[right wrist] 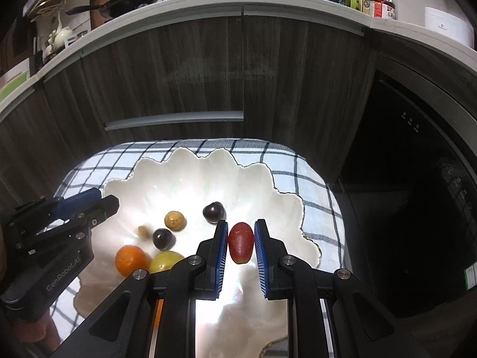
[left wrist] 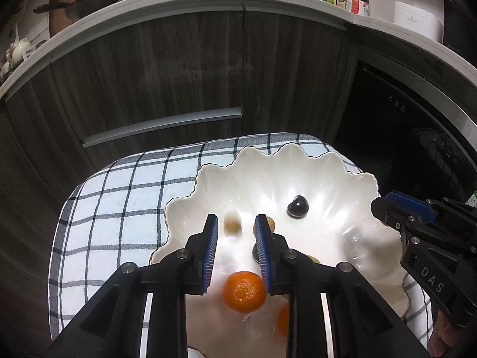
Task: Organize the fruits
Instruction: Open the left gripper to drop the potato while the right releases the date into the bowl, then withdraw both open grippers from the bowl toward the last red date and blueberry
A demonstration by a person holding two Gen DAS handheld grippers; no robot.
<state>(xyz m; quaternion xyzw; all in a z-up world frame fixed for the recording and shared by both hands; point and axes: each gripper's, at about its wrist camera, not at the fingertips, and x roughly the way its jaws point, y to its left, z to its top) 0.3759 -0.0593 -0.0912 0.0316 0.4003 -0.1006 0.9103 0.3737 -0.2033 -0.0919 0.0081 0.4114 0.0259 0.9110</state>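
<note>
Your right gripper (right wrist: 241,246) clenches a red oval fruit (right wrist: 241,242) between its blue pads, just above the white scalloped bowl (right wrist: 190,179). In that bowl lie an orange (left wrist: 244,291), two dark cherries (right wrist: 162,238), a tan round fruit (right wrist: 174,220) and a yellow-green one (right wrist: 165,261). Your left gripper (left wrist: 237,250) hangs over the orange, fingers released and apart, nothing between them. The bowl sits on a checked cloth (left wrist: 119,197).

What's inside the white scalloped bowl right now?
In the white scalloped bowl: an orange, a yellow-green fruit, two dark fruits and two tan ones. The claws cover its near part.
</note>
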